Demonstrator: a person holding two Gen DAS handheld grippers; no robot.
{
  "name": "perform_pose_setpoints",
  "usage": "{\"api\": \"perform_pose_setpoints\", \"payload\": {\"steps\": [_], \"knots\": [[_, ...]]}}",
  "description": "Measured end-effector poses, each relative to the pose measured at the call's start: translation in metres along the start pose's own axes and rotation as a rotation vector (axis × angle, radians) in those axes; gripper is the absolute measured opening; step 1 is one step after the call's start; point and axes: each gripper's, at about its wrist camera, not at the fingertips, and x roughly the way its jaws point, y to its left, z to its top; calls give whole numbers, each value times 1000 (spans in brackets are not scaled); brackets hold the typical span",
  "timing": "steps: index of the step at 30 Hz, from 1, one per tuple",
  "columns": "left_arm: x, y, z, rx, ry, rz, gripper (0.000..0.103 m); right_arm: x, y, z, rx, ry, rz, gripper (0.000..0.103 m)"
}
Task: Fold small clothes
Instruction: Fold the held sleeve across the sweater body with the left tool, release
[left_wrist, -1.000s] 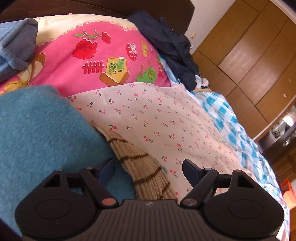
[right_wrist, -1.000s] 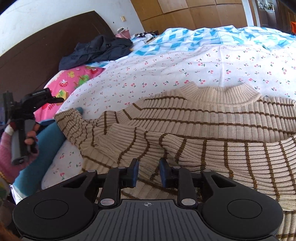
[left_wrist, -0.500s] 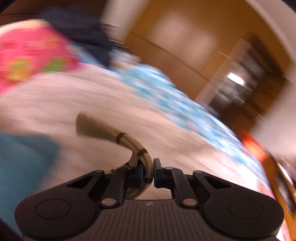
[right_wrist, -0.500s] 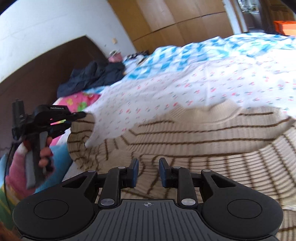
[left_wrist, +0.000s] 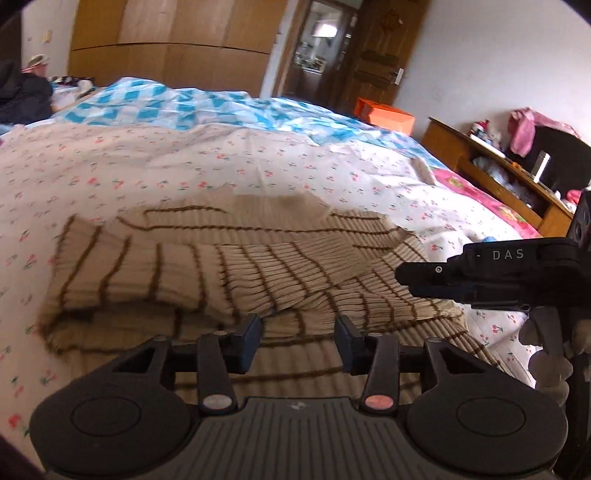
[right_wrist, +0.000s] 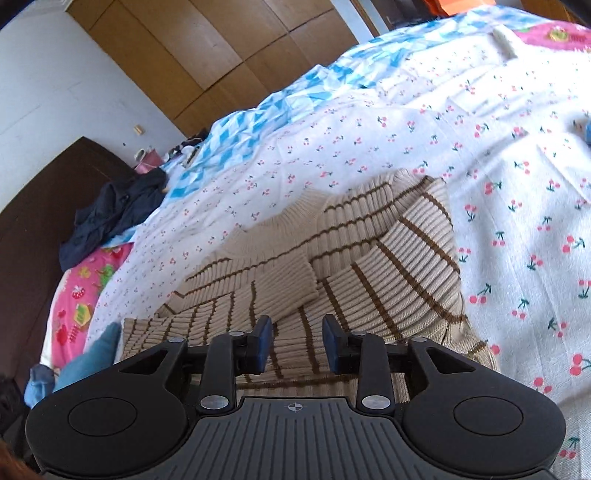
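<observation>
A beige sweater with brown stripes (left_wrist: 229, 273) lies on the cherry-print sheet (left_wrist: 110, 162), one sleeve folded across its body. My left gripper (left_wrist: 298, 343) hovers over the sweater's near edge. Its jaws are opening and no cloth is pinched between them. In the right wrist view the same sweater (right_wrist: 369, 266) lies folded, the sleeve cuff resting on its middle. My right gripper (right_wrist: 297, 343) is above the lower part, its jaws opening with a bare gap. The right gripper (left_wrist: 406, 280), held by a hand, also shows at the sweater's right edge in the left wrist view.
A blue-and-white checked quilt (left_wrist: 184, 107) covers the far side of the bed. Dark clothes (right_wrist: 110, 218) and a pink pillow (right_wrist: 81, 295) lie by the headboard, with a blue cloth (right_wrist: 96, 354) near them. A wooden shelf (left_wrist: 498, 173) and an orange box (left_wrist: 384, 114) stand beyond the bed.
My left gripper shut on the sleeve, swung it right across the sweater body, and let it go. My right gripper rolled, moved over the folded sweater and widened slightly.
</observation>
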Motion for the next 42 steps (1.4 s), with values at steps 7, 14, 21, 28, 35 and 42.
{"api": "perform_pose_setpoints", "payload": {"steps": [7, 14, 21, 28, 35, 42], "knots": [[-9, 32, -6, -106, -62, 62, 53, 24, 2, 10, 76, 7, 14, 33], [-13, 42, -7, -94, -111, 100, 54, 66, 4, 14, 163, 57, -19, 34], [-13, 44, -6, -105, -122, 100, 55, 64, -3, 14, 250, 17, -11, 7], [-29, 44, -6, -113, -220, 117, 61, 11, 16, 33, 189, -94, 79, 5], [-27, 53, -2, -154, -243, 171, 74, -18, -7, 22, 133, -141, -49, 5], [14, 76, -7, -214, -11, 353, 76, 8, -38, -8, 141, -58, -191, 5]]}}
